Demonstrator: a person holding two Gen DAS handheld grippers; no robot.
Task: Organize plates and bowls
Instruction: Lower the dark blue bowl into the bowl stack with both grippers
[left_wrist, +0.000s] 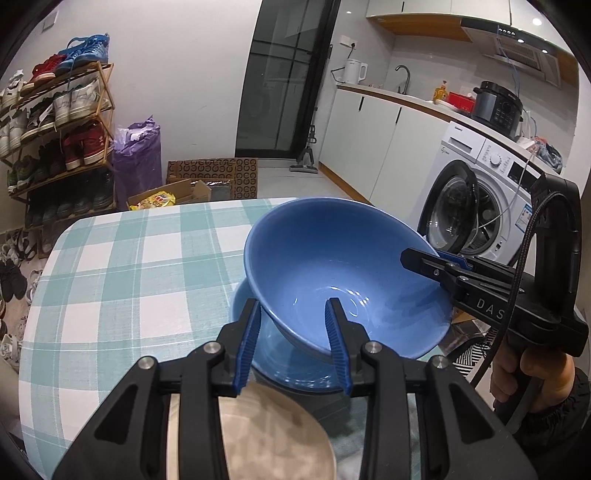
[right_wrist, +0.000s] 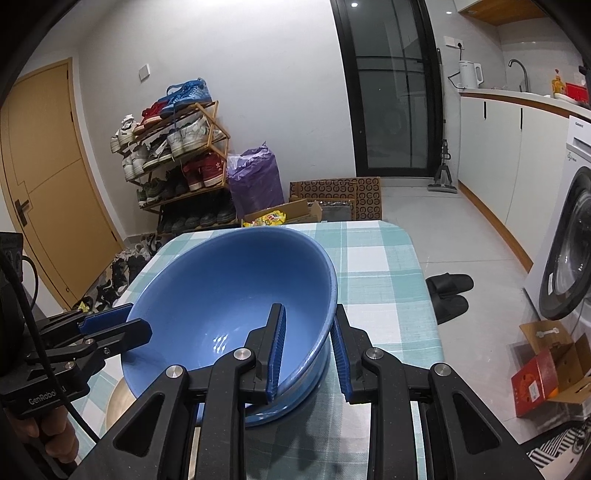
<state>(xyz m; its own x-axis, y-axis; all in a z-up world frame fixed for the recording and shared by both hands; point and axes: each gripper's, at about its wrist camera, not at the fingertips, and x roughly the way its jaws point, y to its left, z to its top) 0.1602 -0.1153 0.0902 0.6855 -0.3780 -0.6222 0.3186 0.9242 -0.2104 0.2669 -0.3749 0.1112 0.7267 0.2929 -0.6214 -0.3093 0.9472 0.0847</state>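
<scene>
While each claw, left (left_wrist: 293, 345) and right (right_wrist: 308, 354), pinches opposite rims, the tilted blue bowl (left_wrist: 343, 266) hangs over a second blue bowl (left_wrist: 295, 373) on the worktop (left_wrist: 122, 266).

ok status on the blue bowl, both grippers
Left gripper and right gripper each clamp blue bowl rim. Bowl tilted above second blue bowl. Nothing blocking.

Left tool (left_wrist: 293, 345) and right tool (right_wrist: 308, 354), jaws apparently clamped, angled downward.

Black left gripper (left_wrist: 295, 343); ribbed blue pads, silver screws; right gripper (right_wrist: 308, 354) alike; braided cable; dark sleeve
</scene>
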